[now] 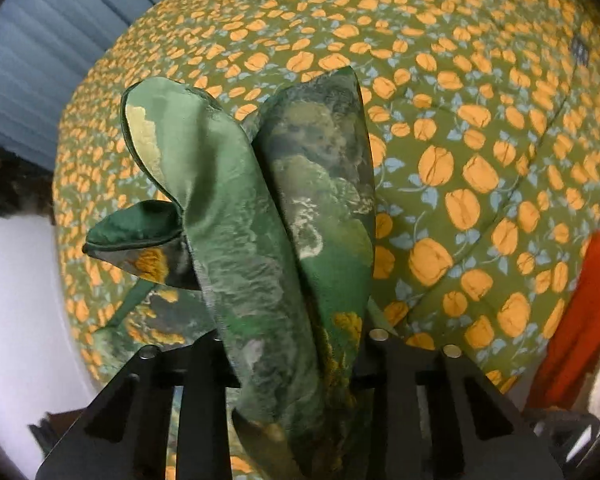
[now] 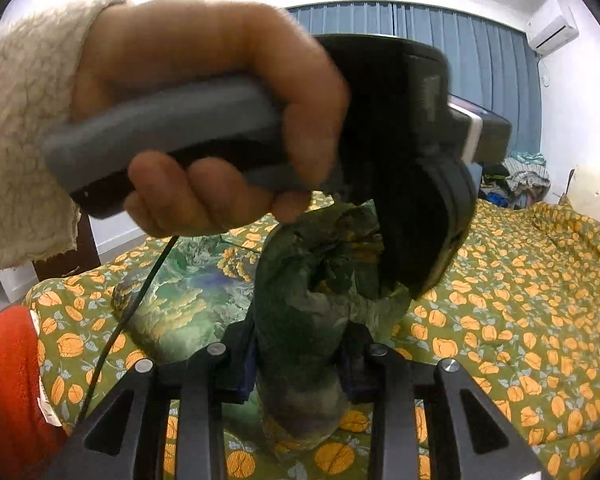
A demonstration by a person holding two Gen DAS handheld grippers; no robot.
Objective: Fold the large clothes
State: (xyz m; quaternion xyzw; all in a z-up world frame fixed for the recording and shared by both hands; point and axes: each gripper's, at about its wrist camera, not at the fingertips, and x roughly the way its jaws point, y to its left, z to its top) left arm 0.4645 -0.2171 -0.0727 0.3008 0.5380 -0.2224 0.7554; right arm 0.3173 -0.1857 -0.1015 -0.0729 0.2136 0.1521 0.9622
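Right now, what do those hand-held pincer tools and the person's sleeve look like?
Each tool ends in two black plastic fingers with triangular cut-outs and silver round studs. The left gripper has a grey bar handle, a bulky black body and a thin black cable. The left hand emerges from a cream fleecy sleeve.

The shiny green cloth with yellow flowers and pale cloudy patches (image 1: 268, 220) is bunched up and lifted off the bed. In the left wrist view it stands up in two tall folds, with a small dark green flap sticking out to the left. Its edge has a thin dark trim. In the right wrist view the same cloth (image 2: 300, 320) is squeezed into a thick crumpled roll, and the rest of it lies spread flat below.
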